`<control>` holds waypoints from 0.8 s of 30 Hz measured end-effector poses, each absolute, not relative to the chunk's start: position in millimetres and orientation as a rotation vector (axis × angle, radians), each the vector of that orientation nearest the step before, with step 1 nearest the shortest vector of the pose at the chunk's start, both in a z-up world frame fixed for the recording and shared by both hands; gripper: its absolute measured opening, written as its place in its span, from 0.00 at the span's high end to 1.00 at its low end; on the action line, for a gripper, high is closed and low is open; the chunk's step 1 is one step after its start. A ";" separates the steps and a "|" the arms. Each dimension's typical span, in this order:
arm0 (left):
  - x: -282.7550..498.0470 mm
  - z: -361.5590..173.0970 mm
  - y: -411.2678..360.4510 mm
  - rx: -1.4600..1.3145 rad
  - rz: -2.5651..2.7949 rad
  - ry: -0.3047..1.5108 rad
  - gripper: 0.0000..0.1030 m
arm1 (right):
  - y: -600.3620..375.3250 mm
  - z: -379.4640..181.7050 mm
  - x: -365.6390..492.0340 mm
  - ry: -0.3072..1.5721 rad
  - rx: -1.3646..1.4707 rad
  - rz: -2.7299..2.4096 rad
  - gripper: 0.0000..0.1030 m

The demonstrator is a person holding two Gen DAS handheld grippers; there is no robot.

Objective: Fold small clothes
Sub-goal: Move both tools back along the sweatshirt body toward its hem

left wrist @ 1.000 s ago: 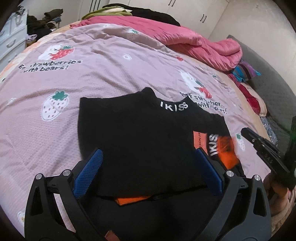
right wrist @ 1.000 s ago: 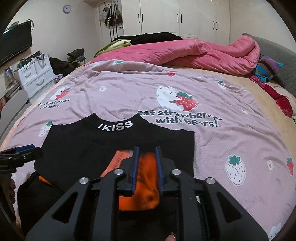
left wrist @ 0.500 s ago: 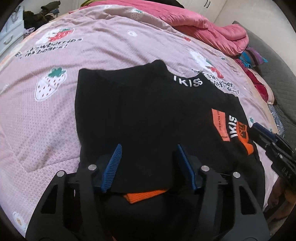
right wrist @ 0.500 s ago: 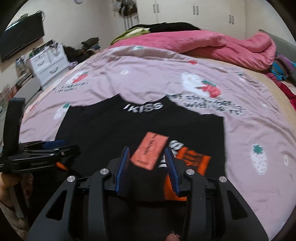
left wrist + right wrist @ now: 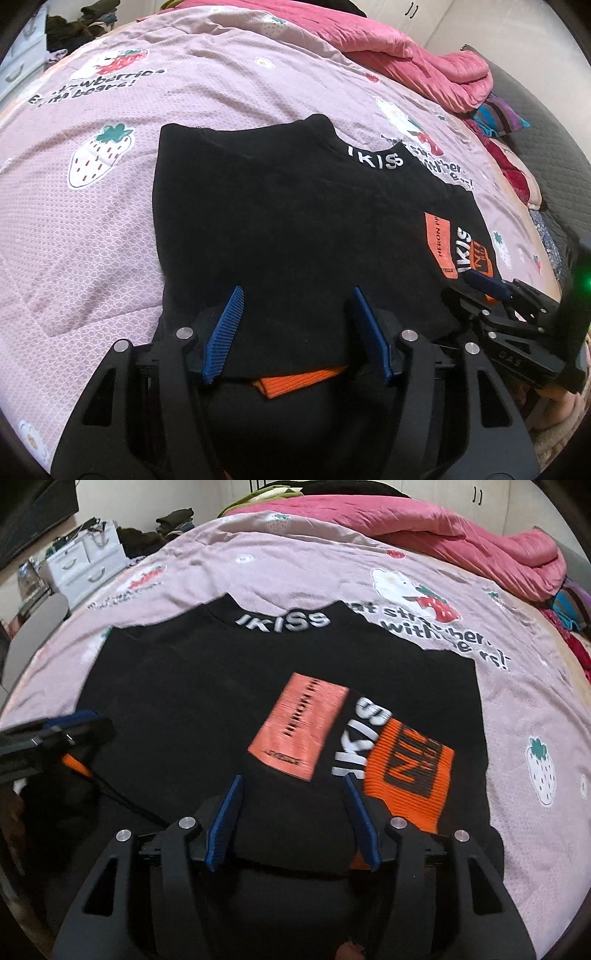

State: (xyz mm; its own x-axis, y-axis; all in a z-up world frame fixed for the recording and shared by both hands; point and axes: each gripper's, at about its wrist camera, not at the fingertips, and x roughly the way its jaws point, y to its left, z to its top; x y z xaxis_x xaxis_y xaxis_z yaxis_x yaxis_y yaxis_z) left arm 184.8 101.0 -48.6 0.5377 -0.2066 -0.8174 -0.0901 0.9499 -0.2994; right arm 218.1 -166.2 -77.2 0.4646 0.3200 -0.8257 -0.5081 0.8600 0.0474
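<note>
The black sweater lies flat near the bed's front edge (orange cuff showing), with the left gripper and the right gripper over its hem, fingers apart, the right's just opening, empty.

We could not read the blurred lettering on the orange patch; the left gripper was cut off.

Soft even indoor light; fisheye-bent dark corners; right view slightly motion-blurred.
</note>
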 end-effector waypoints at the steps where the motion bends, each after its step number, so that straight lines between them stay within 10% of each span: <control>1: 185.0 -48.7 101.1 -0.322 -0.071 1.006 0.48 | -166.6 -78.4 218.0 0.960 -0.211 0.512 0.48; 24: 181.7 -45.5 95.0 -0.303 -0.072 1.001 0.41 | -200.0 -33.5 190.5 0.842 -0.047 0.491 0.08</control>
